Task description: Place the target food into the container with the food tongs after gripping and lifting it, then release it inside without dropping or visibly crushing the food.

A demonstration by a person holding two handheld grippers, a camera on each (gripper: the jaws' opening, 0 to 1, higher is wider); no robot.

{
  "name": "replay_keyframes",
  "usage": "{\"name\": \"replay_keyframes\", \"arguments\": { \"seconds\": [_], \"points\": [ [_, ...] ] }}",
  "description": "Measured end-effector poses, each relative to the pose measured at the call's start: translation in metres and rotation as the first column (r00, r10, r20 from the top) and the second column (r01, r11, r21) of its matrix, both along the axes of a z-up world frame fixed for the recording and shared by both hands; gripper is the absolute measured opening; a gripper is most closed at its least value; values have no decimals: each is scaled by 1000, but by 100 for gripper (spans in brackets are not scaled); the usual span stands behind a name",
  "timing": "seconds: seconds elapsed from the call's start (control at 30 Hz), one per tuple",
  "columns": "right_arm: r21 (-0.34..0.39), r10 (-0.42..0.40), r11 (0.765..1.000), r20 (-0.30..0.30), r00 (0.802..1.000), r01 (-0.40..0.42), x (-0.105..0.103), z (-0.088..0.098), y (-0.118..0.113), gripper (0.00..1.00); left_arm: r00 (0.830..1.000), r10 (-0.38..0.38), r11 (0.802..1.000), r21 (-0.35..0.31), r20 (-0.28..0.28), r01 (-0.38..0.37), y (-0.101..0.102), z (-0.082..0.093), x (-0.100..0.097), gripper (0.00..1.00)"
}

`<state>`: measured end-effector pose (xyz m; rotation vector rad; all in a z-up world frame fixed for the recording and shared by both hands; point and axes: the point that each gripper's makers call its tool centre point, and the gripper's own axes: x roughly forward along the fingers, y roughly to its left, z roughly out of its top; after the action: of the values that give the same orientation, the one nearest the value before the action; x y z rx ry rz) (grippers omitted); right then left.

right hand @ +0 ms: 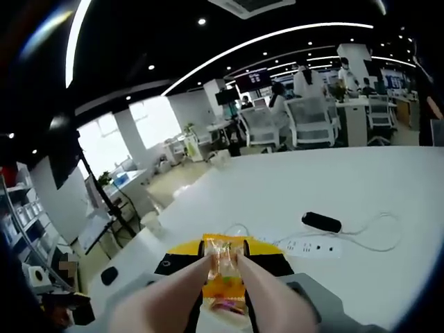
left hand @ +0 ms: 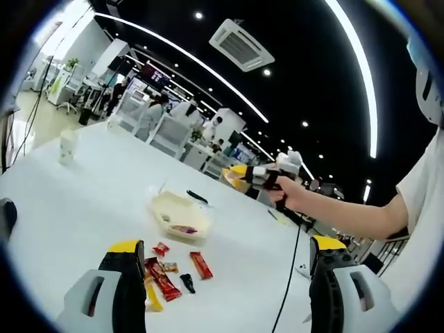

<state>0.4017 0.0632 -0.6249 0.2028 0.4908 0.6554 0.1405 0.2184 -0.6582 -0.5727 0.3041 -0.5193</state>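
Observation:
In the right gripper view, my right gripper squeezes a pair of pale pink food tongs, and their tips pinch a clear orange snack packet, held up off the white table. The left gripper view shows that right gripper in a hand, in the air beyond and to the right of the pale yellow container. The container lies open with a small item inside. My left gripper is open and holds nothing. Several red and yellow snack packets lie on the table between its jaws and the container.
A white power strip, its cable and a black object lie on the table ahead of the right gripper. A paper cup stands far left. A cable hangs from the person's arm. Office chairs and desks stand beyond.

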Motion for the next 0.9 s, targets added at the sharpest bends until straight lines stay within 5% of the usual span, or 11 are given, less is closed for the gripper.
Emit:
{"name": "replay_keyframes", "arguments": {
  "seconds": [0.43,0.6,0.9],
  "points": [
    [18,0,1000,-14,1000,1,18,4,13,21,1000,5,1000,22,-14,-5,4,0,-4,99],
    [1,11,1000,-3,1000,-11,44,1,13,21,1000,13,1000,13,-17,-12,5,-1,-3,99],
    [-13,20,1000,2,1000,-20,62,-2,19,22,999,35,999,7,-18,-35,15,1,-5,99]
  ]
}}
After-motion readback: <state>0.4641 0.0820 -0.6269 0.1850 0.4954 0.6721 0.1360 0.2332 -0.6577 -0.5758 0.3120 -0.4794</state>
